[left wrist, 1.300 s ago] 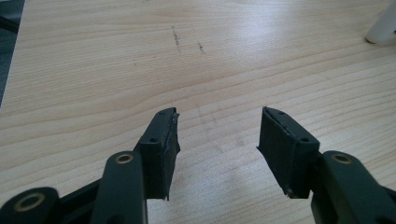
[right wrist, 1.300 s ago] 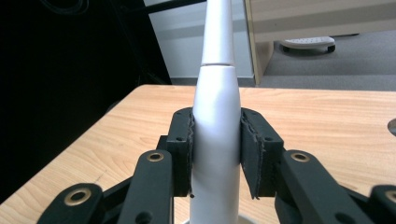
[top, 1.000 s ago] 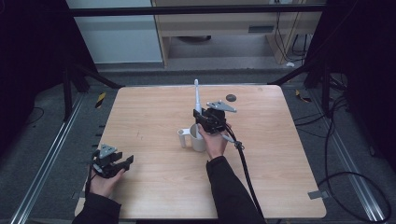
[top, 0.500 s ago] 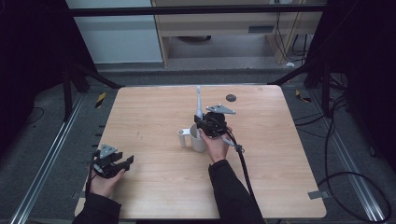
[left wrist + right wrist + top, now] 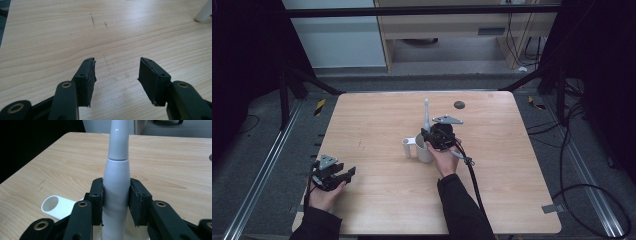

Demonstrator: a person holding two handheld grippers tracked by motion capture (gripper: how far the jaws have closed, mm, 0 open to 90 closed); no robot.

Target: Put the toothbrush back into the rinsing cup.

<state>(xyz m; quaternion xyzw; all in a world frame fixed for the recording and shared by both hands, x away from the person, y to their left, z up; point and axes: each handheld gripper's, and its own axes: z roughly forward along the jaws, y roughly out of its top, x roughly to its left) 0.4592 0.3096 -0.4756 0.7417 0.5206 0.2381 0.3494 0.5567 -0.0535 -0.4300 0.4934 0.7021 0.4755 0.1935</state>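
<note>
A white tapered stick (image 5: pixel 426 114), shaped like an electric toothbrush handle, stands nearly upright with its lower end in a white cup (image 5: pixel 422 151) at the table's middle. My right gripper (image 5: pixel 435 136) is shut on its thick lower part, and in the right gripper view the two pads (image 5: pixel 97 200) press both sides of the stick (image 5: pixel 117 180). A white tube-like handle (image 5: pixel 57 206) juts from the cup's left side. My left gripper (image 5: pixel 341 176) rests open near the table's front left corner, its jaws (image 5: pixel 117 77) spread over bare wood.
A small dark disc (image 5: pixel 459 104) lies on the wooden table (image 5: pixel 377 200) toward the back, right of centre. A black cable (image 5: pixel 472 175) trails from the right gripper along the forearm. Metal rails and dark floor surround the table.
The right gripper has lowered the white stick a little and shifted it slightly right, standing it more upright over the cup. The left gripper has stayed put.
</note>
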